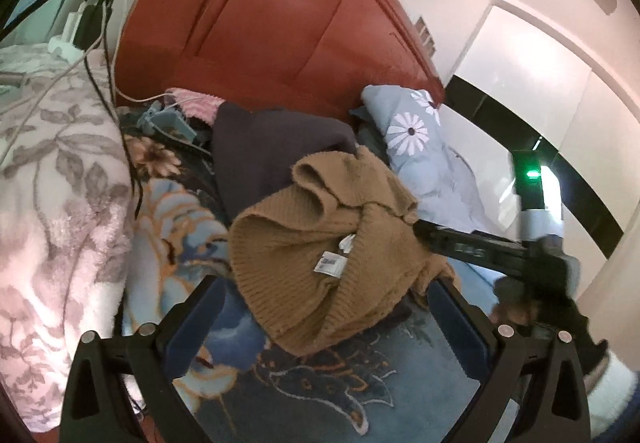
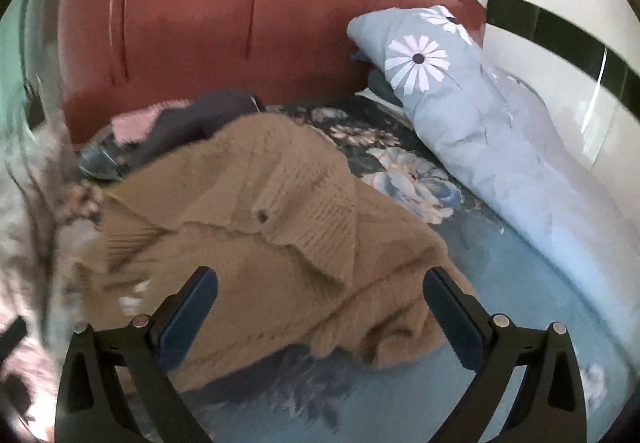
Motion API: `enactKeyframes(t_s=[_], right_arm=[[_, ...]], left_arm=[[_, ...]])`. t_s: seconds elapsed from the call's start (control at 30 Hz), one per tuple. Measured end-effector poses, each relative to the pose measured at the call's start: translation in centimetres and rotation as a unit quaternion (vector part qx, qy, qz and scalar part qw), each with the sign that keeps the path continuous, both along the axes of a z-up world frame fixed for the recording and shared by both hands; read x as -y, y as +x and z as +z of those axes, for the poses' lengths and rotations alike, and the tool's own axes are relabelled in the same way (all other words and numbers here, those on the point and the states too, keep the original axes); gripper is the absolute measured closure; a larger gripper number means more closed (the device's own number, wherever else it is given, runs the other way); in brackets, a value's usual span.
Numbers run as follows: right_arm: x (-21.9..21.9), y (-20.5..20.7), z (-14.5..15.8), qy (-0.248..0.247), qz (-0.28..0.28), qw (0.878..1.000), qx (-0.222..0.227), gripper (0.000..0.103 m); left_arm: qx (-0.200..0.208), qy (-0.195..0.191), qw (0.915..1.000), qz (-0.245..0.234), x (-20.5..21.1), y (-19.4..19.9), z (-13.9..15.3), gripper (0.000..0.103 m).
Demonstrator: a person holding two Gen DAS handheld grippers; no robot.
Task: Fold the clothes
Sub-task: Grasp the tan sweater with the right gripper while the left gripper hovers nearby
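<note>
Your brown knitted sweater (image 1: 320,243) lies crumpled in a heap on the bed (image 1: 360,383), on its blue floral cover, roughly midway across and a little back from the near edge. In the left wrist view its white neck label (image 1: 331,264) faces up, and a ribbed opening gapes toward the headboard (image 1: 280,23).

Your left gripper (image 1: 324,307) hovers just above the near side of the heap with its fingers (image 1: 200,319) spread wide and released, nothing between them; the brown knit shows in the gap.

Your right gripper (image 2: 320,303) is likewise released, fingers (image 2: 452,319) wide apart over the sweater (image 2: 272,235), which fills the space between them. From the left wrist view, the right gripper's black body (image 1: 480,247) reaches in from the right side of the bed, its tip at the sweater's right edge; whether it touches the knit cannot be told.

Behind the sweater, nearer the red headboard, a dark purple garment (image 1: 272,147) lies partly under it, with a pink fuzzy cloth (image 1: 196,103) beyond at the head of the bed. A pale blue daisy-print pillow (image 2: 460,103) leans along the bed's right edge beside the white wall. A grey leaf-patterned blanket (image 1: 52,203) is bunched at the left edge, with cables (image 1: 80,71) trailing over it.
</note>
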State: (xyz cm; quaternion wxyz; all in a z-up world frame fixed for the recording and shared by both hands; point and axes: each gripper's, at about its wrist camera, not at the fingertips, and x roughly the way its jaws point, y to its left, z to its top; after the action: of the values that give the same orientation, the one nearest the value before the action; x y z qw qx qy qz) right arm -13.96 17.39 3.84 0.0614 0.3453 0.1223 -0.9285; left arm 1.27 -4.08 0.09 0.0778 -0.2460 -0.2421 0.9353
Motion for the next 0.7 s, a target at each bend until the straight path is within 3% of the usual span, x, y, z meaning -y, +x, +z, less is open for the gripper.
enactKeyframes(t_s=[0.13, 0.23, 0.37, 0.47, 0.53, 0.6, 0.67, 0.7], right_arm=[[0.8, -2.5, -1.1, 0.063, -0.019, 0.998, -0.012, 0.001], [0.4, -3.7, -0.4, 0.044, -0.042, 0.998, -0.029, 0.001], [1.3, -5.3, 0.0, 0.049, -0.062, 0.996, -0.046, 0.004], [2.0, -6.7, -0.2, 0.028, -0.062, 0.997, -0.03, 0.02], [2.4, -7.6, -0.6, 0.023, -0.065, 0.997, -0.018, 0.037], [2.7, -8.4, -0.9, 0.021, -0.068, 0.997, -0.006, 0.043], [2.6, -9.1, -1.0, 0.036, -0.083, 0.996, 0.001, 0.064], [2.3, -9.4, -1.0, 0.045, -0.096, 0.994, 0.006, 0.085]], left_arm=[[0.011, 0.015, 0.9998, -0.002, 0.5, -0.3, -0.4, 0.0], [0.017, 0.036, 0.9992, -0.003, 0.9, -0.5, -0.7, 0.0], [0.013, 0.035, 0.9993, -0.003, 0.8, -0.3, -0.6, 0.0], [0.012, 0.028, 0.9995, -0.007, 0.5, -0.2, -0.4, 0.0], [0.012, 0.024, 0.9996, -0.011, 0.3, -0.3, -0.4, 0.0], [0.013, 0.018, 0.9996, -0.015, 0.1, -0.4, -0.3, 0.0], [0.015, 0.01, 0.9997, -0.016, -0.1, -0.4, -0.3, 0.0], [0.016, 0.008, 0.9997, -0.015, -0.1, -0.4, -0.3, 0.0]])
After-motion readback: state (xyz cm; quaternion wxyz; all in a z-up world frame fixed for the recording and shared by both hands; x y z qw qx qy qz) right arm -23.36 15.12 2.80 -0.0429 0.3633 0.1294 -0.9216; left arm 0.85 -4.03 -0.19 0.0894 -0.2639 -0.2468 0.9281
